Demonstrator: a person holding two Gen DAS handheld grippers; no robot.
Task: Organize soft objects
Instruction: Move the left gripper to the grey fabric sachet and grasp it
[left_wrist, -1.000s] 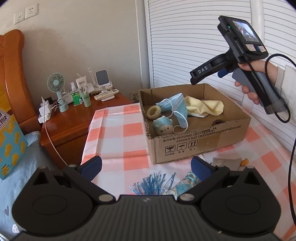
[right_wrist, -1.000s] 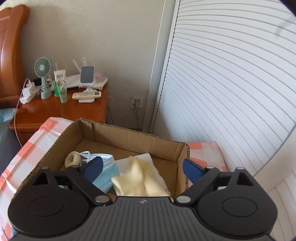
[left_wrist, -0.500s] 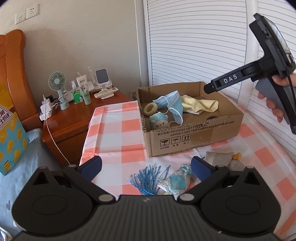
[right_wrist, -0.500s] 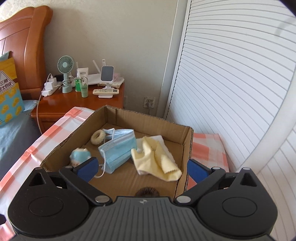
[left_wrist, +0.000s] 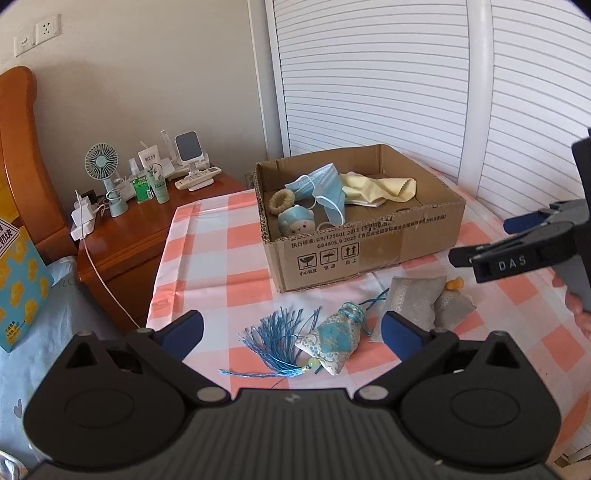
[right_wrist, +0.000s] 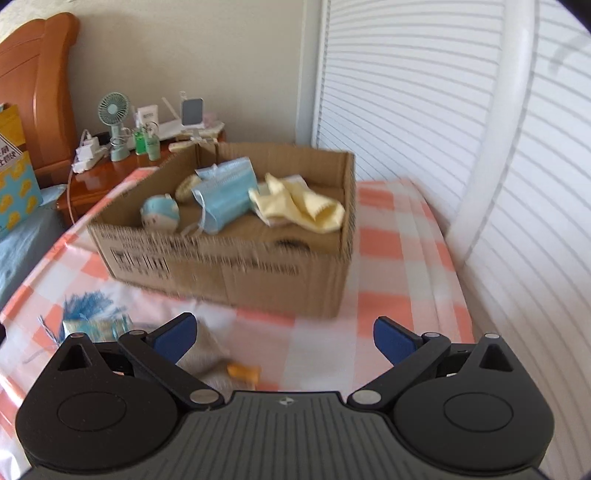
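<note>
Left wrist: left gripper (left_wrist: 291, 328) spread wide, empty, above blue tasselled sachet (left_wrist: 328, 341) on checkered worktop (left_wrist: 221, 266); grey pouches (left_wrist: 417, 301) beside it, cardboard box (left_wrist: 369, 251) behind.

Right wrist: right gripper (right_wrist: 282, 334) just opened fully, nothing between jaws; grey pouch (right_wrist: 203, 354) by left finger, box (right_wrist: 236, 266) holding face mask (right_wrist: 225, 194) and yellow cloth (right_wrist: 303, 208).

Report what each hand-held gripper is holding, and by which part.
Nothing is held. The left hand-held gripper and the right hand-held gripper are both open and empty.

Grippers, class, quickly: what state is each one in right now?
Left gripper: open, holding nothing.
Right gripper: jaws just opened wide, nothing between them.
</note>
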